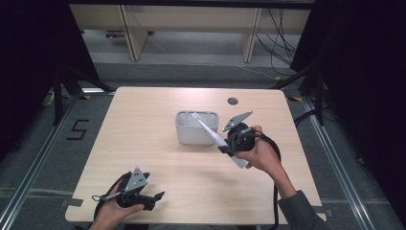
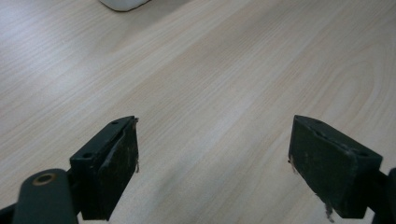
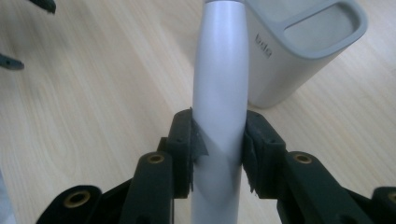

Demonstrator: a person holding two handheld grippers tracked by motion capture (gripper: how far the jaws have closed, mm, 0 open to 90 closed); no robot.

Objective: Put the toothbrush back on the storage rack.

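A white electric toothbrush [image 1: 214, 134] slants up over the table, its brush head above the rim of a grey-white holder cup [image 1: 196, 127]. My right gripper [image 1: 227, 148] is shut on the toothbrush handle [image 3: 219, 107], jaws pressed against both sides. The holder [image 3: 299, 51] stands just behind and to the right of the handle in the right gripper view. My left gripper [image 1: 155, 198] lies low near the table's front left edge, open, with bare wood between its pads [image 2: 116, 168].
The wooden table [image 1: 143, 143] has a round cable hole [image 1: 232, 101] at the back right. Cables trail off the front edge from both grippers. A white object's edge [image 2: 122, 3] peeks in at the top of the left gripper view.
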